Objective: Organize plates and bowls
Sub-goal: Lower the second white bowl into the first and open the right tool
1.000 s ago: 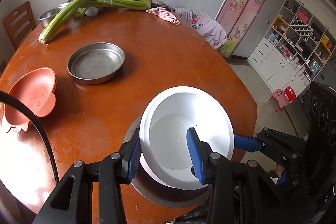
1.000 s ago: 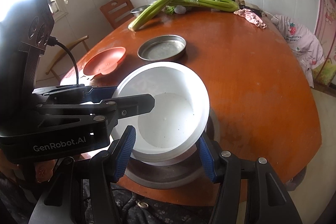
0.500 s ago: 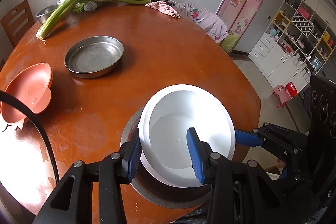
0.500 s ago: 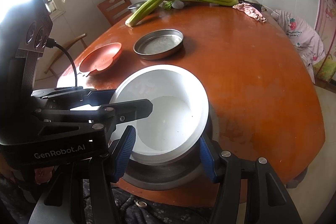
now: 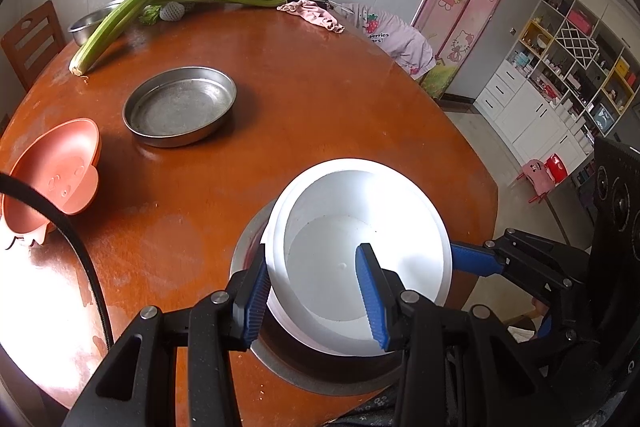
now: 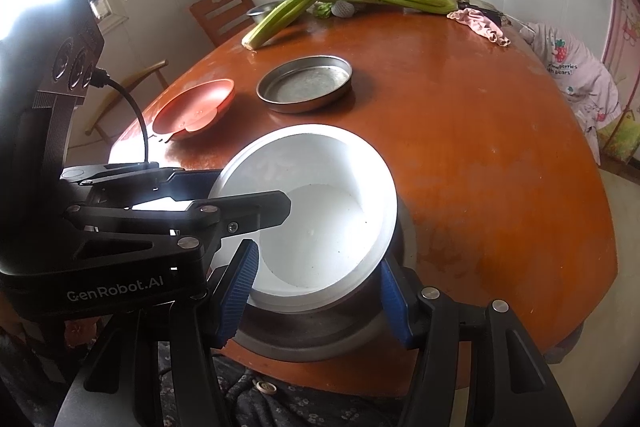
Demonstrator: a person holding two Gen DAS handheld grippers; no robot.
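Left wrist view: the left tongs (image 5: 316, 297) are clamped on the near-left rim of the round white plastic bowl (image 5: 360, 255), one finger outside, one inside. The bowl sits tilted in a shallow round steel pan (image 5: 280, 367) at the near edge of the round reddish-brown wooden surface (image 5: 320, 99). At 10 o'clock lies a second round steel pan (image 5: 180, 107); at 9 o'clock, a salmon-pink pig-faced plastic dish (image 5: 56, 175).

Right wrist view: the right tongs (image 6: 316, 295) straddle the bowl's (image 6: 320, 211) near side, narrowly parted; contact cannot be told.

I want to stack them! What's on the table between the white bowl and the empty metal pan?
Nothing: only bare brown table lies between the white bowl and the metal pan, clearest in the left wrist view.
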